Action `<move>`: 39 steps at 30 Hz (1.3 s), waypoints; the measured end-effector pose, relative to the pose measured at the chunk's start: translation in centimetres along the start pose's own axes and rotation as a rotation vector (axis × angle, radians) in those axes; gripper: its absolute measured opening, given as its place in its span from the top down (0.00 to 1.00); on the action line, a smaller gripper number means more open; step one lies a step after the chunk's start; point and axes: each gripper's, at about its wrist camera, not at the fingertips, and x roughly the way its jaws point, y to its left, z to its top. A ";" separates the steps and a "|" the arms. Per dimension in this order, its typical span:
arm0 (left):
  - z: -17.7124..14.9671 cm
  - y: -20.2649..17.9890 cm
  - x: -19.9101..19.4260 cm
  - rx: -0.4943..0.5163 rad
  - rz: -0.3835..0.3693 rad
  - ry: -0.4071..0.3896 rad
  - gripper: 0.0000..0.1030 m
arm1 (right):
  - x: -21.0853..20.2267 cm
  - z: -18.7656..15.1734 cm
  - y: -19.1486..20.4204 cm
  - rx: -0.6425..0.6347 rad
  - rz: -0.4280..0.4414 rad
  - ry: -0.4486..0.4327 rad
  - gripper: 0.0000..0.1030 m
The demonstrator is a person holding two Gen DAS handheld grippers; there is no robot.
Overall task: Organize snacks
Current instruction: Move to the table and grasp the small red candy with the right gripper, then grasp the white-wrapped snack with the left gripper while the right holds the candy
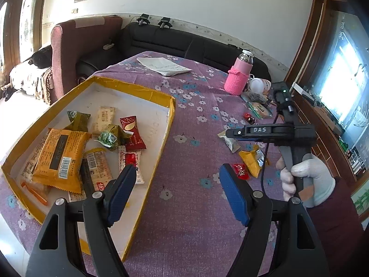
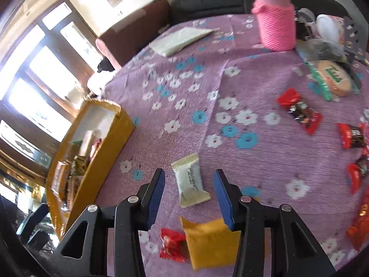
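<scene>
1. Purple flowered cloth (image 2: 265, 161) underneath everything, loose snacks scattered across it, cardboard box (image 1: 161, 138) off to the left already holding a pile of wrapped packets.
2. Hovering just above a white packet (image 2: 190, 180): right gripper (image 2: 189, 196), fingers apart with the packet lying flat on the cloth in the gap, no pad pressing on it yet.
3. Lying just nearer than the white one: yellow packet (image 2: 211, 242) and a small red candy (image 2: 171, 244), close enough to get nudged.
4. Looks feather-light, that white packet — thin crinkly film, soft and puffy in the middle, stiffer at the crimped ends. Likely slippery, likely to skate on the cloth if shoved from one side only.
5. Best hold, by the look of it: across the narrow middle, pads on the two long edges, gentle squeeze so nothing inside gets crushed.
6. Waiting over the box edge: left gripper (image 1: 175, 192), fingers wide apart, nothing between them.
7. Further right, still to be gathered: red candies (image 2: 299, 113) and a round biscuit pack (image 2: 332, 78) beside a pink bottle (image 2: 274, 23).
</scene>
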 end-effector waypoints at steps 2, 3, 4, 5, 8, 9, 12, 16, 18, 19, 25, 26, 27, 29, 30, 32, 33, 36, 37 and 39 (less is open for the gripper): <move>0.0 0.3 0.0 -0.007 0.005 -0.001 0.28 | 0.9 -0.3 1.1 -0.014 -0.047 0.019 0.77; 0.0 0.4 0.0 -0.010 0.005 0.000 0.28 | 1.0 -0.7 1.7 -0.018 -0.062 0.022 0.82; -0.1 0.6 0.0 -0.015 0.004 0.002 0.28 | 0.9 -1.0 2.2 -0.023 -0.085 0.013 0.82; -0.1 0.7 0.1 -0.018 0.005 0.003 0.28 | 0.8 -1.3 2.7 -0.030 -0.105 0.010 0.82; -0.2 1.0 0.2 -0.028 0.002 0.009 0.28 | 0.3 -3.0 4.4 -0.038 -0.059 0.039 0.82; -0.2 1.0 0.3 -0.033 -0.003 0.013 0.28 | 0.4 -3.6 5.1 -0.047 -0.035 0.058 0.82; -0.3 1.2 0.2 -0.037 -0.012 0.019 0.28 | -0.3 -5.6 6.6 -0.059 0.125 0.124 0.79; -0.5 1.0 0.2 -0.029 -0.015 0.025 0.28 | -5.4 -6.9 4.0 0.041 0.220 -0.016 0.59; -0.7 0.6 0.7 -0.027 -0.037 0.038 0.28 | -7.7 -7.6 2.6 0.049 0.158 -0.086 0.58; -0.8 0.4 0.8 -0.025 -0.048 0.046 0.28 | -8.4 -8.0 2.0 0.048 0.127 -0.099 0.58; -1.9 -1.7 2.2 0.045 -0.103 0.096 0.28 | -6.3 -9.2 1.6 0.039 0.109 -0.051 0.58; -2.0 -1.8 2.2 0.055 -0.112 0.099 0.29 | -5.5 -9.1 1.9 0.027 0.074 -0.055 0.58; -2.1 -1.9 2.3 0.064 -0.120 0.098 0.30 | -4.7 -9.2 2.5 0.008 0.027 -0.060 0.58; -2.2 -2.0 2.6 0.074 -0.123 0.107 0.38 | -3.3 -9.0 3.3 -0.028 -0.057 -0.075 0.58; -2.2 -2.0 2.9 0.078 -0.126 0.118 0.39 | -2.7 -8.9 3.6 -0.042 -0.079 -0.082 0.60; -2.0 -2.1 3.5 0.084 -0.124 0.131 0.40 | -1.9 -9.1 4.0 -0.070 -0.100 -0.098 0.63; -1.9 -2.5 3.9 0.096 -0.127 0.140 0.40 | -1.7 -9.3 4.3 -0.095 -0.127 -0.113 0.80; -1.8 -3.8 5.1 0.147 -0.139 0.169 0.41 | -2.0 -9.8 3.8 -0.081 -0.092 -0.130 0.80; -1.7 -4.3 5.7 0.168 -0.138 0.177 0.41 | -2.2 -9.9 3.5 -0.073 -0.082 -0.143 0.80; -1.6 -5.1 6.9 0.199 -0.133 0.193 0.41 | -2.7 -9.9 3.0 -0.056 -0.063 -0.166 0.80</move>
